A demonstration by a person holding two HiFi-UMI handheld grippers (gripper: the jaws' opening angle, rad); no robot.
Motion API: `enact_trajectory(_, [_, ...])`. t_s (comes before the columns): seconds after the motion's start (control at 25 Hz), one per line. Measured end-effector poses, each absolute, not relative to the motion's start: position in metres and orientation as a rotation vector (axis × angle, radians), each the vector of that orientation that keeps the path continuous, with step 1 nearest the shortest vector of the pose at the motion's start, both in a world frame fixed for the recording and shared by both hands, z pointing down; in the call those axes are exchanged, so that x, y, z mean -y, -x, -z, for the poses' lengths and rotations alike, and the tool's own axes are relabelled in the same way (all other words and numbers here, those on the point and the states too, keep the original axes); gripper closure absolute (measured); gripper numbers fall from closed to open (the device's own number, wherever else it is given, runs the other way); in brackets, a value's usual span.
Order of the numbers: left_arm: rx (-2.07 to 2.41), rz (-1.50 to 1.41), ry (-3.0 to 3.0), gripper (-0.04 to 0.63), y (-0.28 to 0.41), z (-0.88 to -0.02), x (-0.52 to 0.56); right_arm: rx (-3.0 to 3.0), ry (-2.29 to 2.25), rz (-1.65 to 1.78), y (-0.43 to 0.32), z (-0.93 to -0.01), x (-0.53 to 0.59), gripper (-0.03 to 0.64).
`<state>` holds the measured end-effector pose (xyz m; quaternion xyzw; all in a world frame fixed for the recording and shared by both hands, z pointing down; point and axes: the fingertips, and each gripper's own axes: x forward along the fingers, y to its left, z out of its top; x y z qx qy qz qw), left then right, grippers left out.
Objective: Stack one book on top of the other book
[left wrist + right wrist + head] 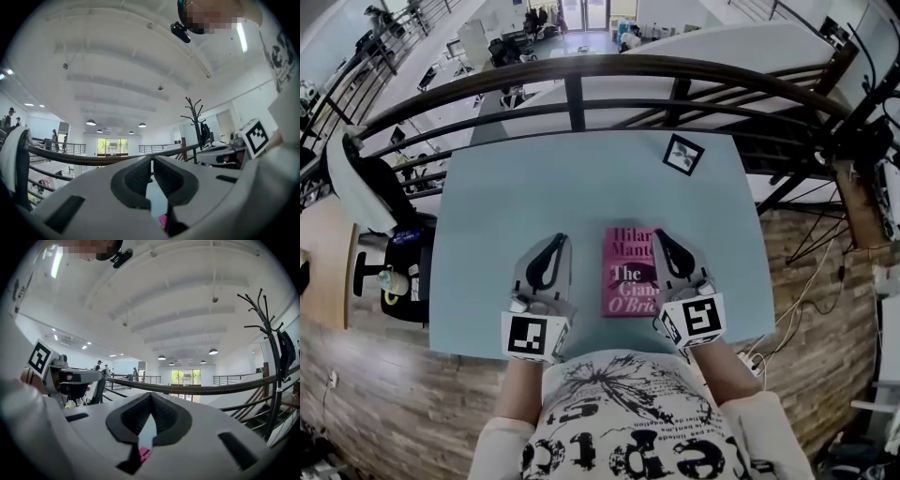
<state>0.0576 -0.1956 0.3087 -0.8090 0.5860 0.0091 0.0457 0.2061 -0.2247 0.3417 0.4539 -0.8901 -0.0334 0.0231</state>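
The pink paperback book (pixel 628 272) lies flat, cover up, on the pale blue desk (pixel 534 187), right of the middle and close to the near edge, its spine square to that edge. Only this one cover shows. Whether the second book sits squarely beneath it cannot be told from above, though that would explain why nothing else of the kind lies on the desk.

The left gripper (pixel 555 240) hangs just left of the book with its black jaws pressed together on nothing. Its own view shows only a thin slit between the pads. The right gripper (pixel 660 236) overlaps the book's right edge in the head view, its jaws likewise meeting at the tips and empty.

Both grippers point level towards the railing, so the book shows only as a pink sliver low between the jaws. Empty jaws clear of the book suggest the stacking is likely done. A black-and-white square marker card (pixel 682 154) lies near the far right corner.
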Motion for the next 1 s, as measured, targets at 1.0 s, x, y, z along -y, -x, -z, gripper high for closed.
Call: enact_trajectory(1.0, [-1.815, 0.004, 2.506, 0.575, -0.044, -0.318, 0.196, 2.758, -1.376, 0.078, -0.183, -0.355, 0.225, 0.624])
